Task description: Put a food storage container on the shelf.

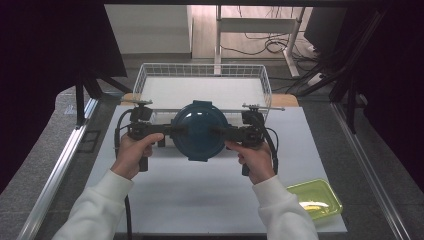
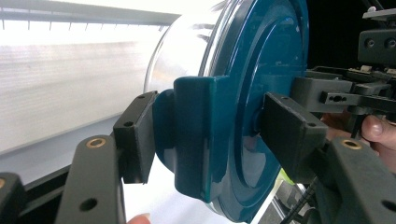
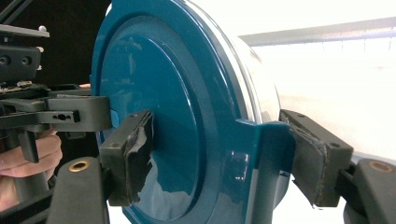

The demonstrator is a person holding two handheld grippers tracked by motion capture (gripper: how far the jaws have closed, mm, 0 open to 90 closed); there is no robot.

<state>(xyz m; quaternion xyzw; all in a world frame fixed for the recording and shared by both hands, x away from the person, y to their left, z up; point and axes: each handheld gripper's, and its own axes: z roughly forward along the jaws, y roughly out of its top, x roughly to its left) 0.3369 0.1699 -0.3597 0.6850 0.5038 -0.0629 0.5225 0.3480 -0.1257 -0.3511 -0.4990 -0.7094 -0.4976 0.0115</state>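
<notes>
High view: blue-lidded container (image 1: 198,131) held between both grippers, near the wire basket (image 1: 150,72). Left gripper (image 1: 176,131) jaws part-open, clamped on the lid's side latch (image 2: 196,135). Right gripper (image 1: 221,133) likewise grips the opposite latch (image 3: 261,163), pads touching lid and clear wall.

Left gripper (image 2: 205,135) clamped on a teal lid clip (image 2: 196,140), one black pad pressed on each side. Lid (image 2: 261,70) round, dark teal, standing on edge over a clear container (image 2: 187,51). Right gripper (image 2: 345,95) at the lid's far side, with fingers (image 2: 378,130) behind it. White table (image 2: 60,154) below.
</notes>
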